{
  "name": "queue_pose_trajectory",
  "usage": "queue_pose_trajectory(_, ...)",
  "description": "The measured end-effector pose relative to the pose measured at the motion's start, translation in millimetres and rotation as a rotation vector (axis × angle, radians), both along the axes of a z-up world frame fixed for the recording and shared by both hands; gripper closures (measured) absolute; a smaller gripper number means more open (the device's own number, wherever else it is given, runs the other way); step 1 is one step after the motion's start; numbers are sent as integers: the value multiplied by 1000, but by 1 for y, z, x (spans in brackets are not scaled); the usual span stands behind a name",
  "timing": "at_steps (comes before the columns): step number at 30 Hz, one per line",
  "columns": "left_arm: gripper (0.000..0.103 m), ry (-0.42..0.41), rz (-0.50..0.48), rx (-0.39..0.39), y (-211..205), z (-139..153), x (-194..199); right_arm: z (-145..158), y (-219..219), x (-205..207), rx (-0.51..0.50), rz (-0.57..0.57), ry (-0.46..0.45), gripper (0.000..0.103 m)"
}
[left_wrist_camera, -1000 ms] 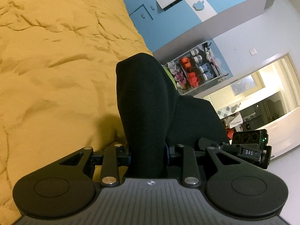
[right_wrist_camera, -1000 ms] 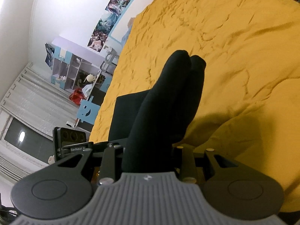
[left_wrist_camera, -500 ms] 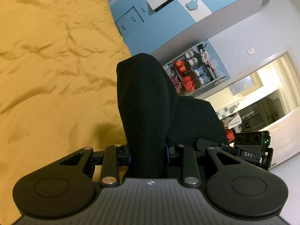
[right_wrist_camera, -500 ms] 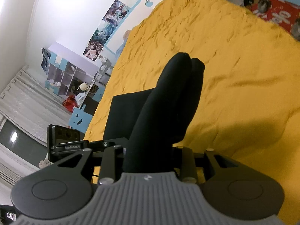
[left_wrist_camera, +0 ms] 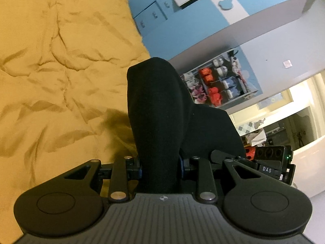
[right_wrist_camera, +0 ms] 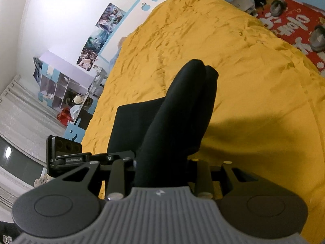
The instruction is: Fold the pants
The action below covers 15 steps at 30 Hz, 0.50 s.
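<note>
The left gripper (left_wrist_camera: 160,162) was clamped on a thick roll of the black pants (left_wrist_camera: 156,109), and the right gripper (right_wrist_camera: 162,162) was clamped on another bunch of the same cloth. The pants were held above the yellow bedspread (left_wrist_camera: 50,71), a flat stretch of black cloth hanging between the two grippers. The bunched cloth rose straight in front of each camera and hid the fingertips — only the blue pads at the base showed in the left view. Beside the bed stood a blue cabinet (left_wrist_camera: 182,20) and a shelf of small toys (left_wrist_camera: 215,83). In the right view, posters (right_wrist_camera: 97,38) hung on the white wall, a cubby shelf (right_wrist_camera: 61,89) stood below them, and a red rug (right_wrist_camera: 294,24) lay past the bed's far edge.
</note>
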<state>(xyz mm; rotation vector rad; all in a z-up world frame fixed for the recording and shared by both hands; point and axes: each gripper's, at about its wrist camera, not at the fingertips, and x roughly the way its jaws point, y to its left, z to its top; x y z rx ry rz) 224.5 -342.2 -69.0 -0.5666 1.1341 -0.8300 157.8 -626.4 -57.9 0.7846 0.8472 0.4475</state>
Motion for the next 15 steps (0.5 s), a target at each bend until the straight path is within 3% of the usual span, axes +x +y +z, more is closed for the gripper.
queue_pose_trajectory(6,68,49,23,46,-7,-42,15,-56,-14,22,36,-38,81,72)
queue_pose_trajectory(9,58,77,36,33,0,-58,14,-79,-21,23,65,-50,117,68)
queue_pose_trajectory(11,57,72,35,15,5,-56,8,-80,-24,17,80,-53,116,66)
queue_pose_trajectory(15,53,54,20,22,15,-45,-17,-66,-26,-5,1,-49,107,61)
